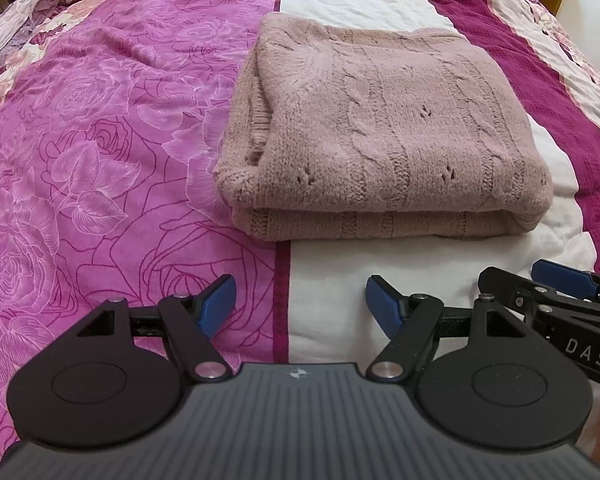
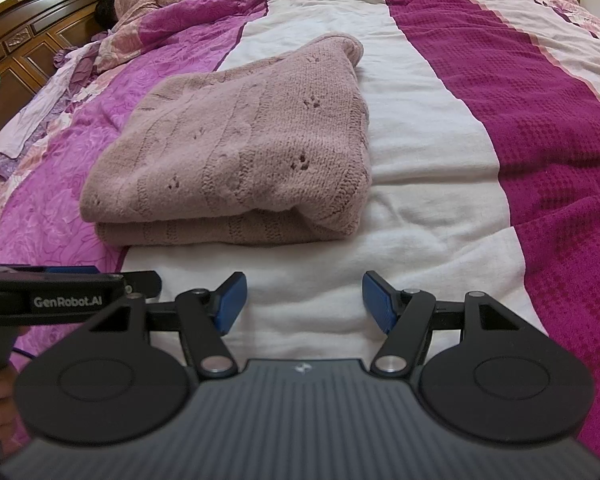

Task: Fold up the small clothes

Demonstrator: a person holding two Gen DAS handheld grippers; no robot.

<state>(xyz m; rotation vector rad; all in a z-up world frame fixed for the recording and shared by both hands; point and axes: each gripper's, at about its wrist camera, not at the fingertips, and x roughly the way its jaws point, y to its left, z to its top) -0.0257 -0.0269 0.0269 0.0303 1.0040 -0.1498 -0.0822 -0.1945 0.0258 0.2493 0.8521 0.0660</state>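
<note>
A dusty-pink cable-knit sweater [image 1: 374,132] lies folded into a thick rectangle on the bed; it also shows in the right wrist view [image 2: 236,152]. My left gripper [image 1: 300,306] is open and empty, a short way in front of the sweater's near fold, over the seam between the pink and white fabric. My right gripper [image 2: 303,302] is open and empty, over the white stripe in front of the sweater's near right corner. The right gripper also shows at the right edge of the left wrist view [image 1: 560,284]. The left gripper's body shows at the left edge of the right wrist view [image 2: 68,288].
The bed cover has a pink rose-print panel [image 1: 80,160], a white stripe [image 2: 420,160] and a magenta waffle stripe [image 2: 540,140]. A dark wooden headboard [image 2: 32,52] and rumpled bedding [image 2: 180,0] lie at the far left.
</note>
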